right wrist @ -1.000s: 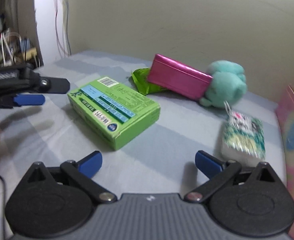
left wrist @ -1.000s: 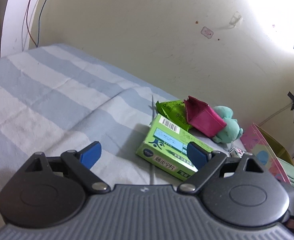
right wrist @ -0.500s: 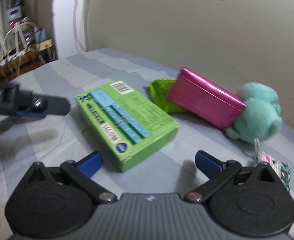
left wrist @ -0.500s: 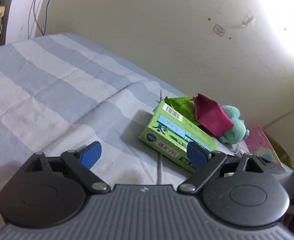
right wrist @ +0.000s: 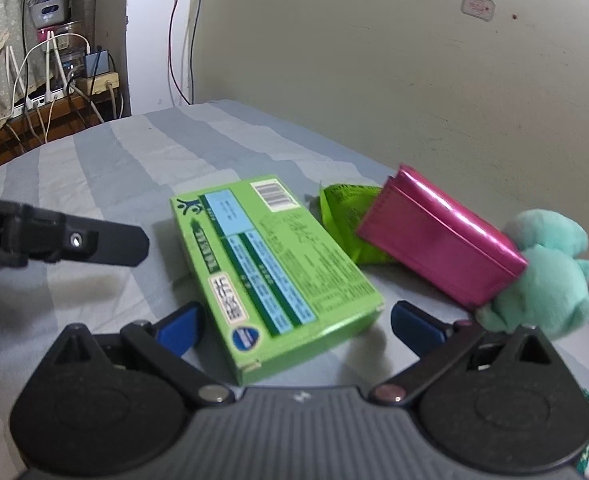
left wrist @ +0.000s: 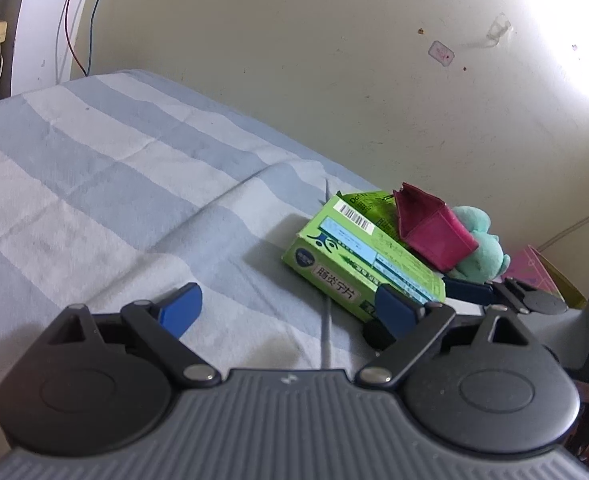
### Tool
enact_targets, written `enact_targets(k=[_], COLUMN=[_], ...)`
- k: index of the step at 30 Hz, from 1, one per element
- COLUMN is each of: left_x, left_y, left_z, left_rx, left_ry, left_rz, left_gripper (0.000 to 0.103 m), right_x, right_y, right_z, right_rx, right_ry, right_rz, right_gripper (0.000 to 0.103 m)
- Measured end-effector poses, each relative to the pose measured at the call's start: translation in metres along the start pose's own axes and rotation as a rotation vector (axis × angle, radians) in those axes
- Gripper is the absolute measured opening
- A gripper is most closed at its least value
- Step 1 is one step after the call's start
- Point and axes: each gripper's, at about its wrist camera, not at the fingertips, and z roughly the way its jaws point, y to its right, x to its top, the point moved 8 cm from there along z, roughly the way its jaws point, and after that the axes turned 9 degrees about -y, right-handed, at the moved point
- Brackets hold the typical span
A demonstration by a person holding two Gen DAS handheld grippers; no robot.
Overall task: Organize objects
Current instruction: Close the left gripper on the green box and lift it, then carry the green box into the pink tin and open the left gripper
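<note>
A green medicine box [right wrist: 270,264] lies flat on the striped bed sheet [right wrist: 106,168]. My right gripper [right wrist: 298,328] is open, and the box's near end sits between its blue pads without touching them. Behind the box a magenta box [right wrist: 442,240] leans on a green pouch [right wrist: 346,216] and a teal plush toy [right wrist: 546,272]. My left gripper [left wrist: 290,312] is open and empty, low over the sheet just left of the green box [left wrist: 358,264]. One of its fingers [right wrist: 94,242] shows in the right wrist view. The right gripper's finger [left wrist: 470,290] shows beside the box in the left wrist view.
The wall [left wrist: 334,80] runs close behind the objects. A pink bag [left wrist: 542,276] stands at the right. A shelf with cables and power strips [right wrist: 54,88] is beyond the bed's far left end. A patterned packet [right wrist: 586,400] peeks out at the lower right.
My right gripper has swung left, so the green box now lies between its fingers and the patterned packet has slid out to the right. The left gripper has stayed put.
</note>
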Motion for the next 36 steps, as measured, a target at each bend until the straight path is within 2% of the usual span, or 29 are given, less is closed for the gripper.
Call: enact_targets(k=[2, 7, 10, 13, 16, 18, 21, 24, 25, 26, 28, 29, 30, 32, 36], left_x=[0.000, 0.001, 0.001, -0.005, -0.023, -0.037, -0.058, -0.073, -0.078, -0.083, -0.093, -0.098, -0.103, -0.109, -0.098], left_y=[0.000, -0.001, 0.003, 0.019, 0.049, 0.069, 0.092, 0.106, 0.109, 0.113, 0.120, 0.125, 0.130, 0.139, 0.165], left_z=[0.000, -0.001, -0.002, -0.002, 0.004, 0.003, -0.001, -0.006, -0.007, -0.010, -0.014, -0.015, -0.016, -0.018, -0.027], left_rx=[0.004, 0.001, -0.036, -0.135, -0.294, -0.370, -0.445, -0.500, -0.513, -0.524, -0.537, -0.540, -0.526, -0.476, -0.504], left_ry=[0.003, 0.008, 0.002, -0.031, -0.139, -0.194, -0.245, -0.280, -0.287, -0.298, -0.317, -0.324, -0.319, -0.303, -0.280], left_rz=[0.006, -0.002, 0.006, 0.059, 0.172, 0.268, 0.381, 0.437, 0.443, 0.455, 0.489, 0.506, 0.528, 0.565, 0.557], left_gripper=[0.095, 0.095, 0.095, 0.094, 0.093, 0.093, 0.093, 0.093, 0.092, 0.086, 0.082, 0.081, 0.080, 0.080, 0.080], right_x=[0.001, -0.008, -0.023, -0.047, -0.079, -0.103, -0.138, -0.163, -0.170, -0.173, -0.177, -0.177, -0.177, -0.178, -0.179], right_y=[-0.002, -0.008, -0.011, -0.009, -0.009, -0.009, -0.009, -0.008, -0.008, -0.007, -0.008, -0.009, -0.009, -0.007, 0.009], right_z=[-0.001, -0.011, -0.026, -0.046, -0.074, -0.096, -0.124, -0.140, -0.143, -0.146, -0.151, -0.154, -0.156, -0.160, -0.178], right_rx=[0.000, 0.012, 0.006, 0.012, 0.019, 0.020, -0.016, -0.025, -0.022, -0.025, -0.038, -0.035, -0.022, -0.016, -0.041], right_ry=[0.010, 0.017, 0.013, 0.004, -0.008, -0.013, -0.015, -0.010, -0.004, 0.006, 0.032, 0.047, 0.060, 0.078, 0.126], right_rz=[-0.011, -0.049, -0.073, -0.082, -0.065, -0.039, 0.005, 0.090, 0.126, 0.145, 0.161, 0.171, 0.186, 0.205, 0.260], right_gripper=[0.098, 0.097, 0.097, 0.097, 0.097, 0.098, 0.100, 0.100, 0.100, 0.099, 0.087, 0.075, 0.070, 0.067, 0.067])
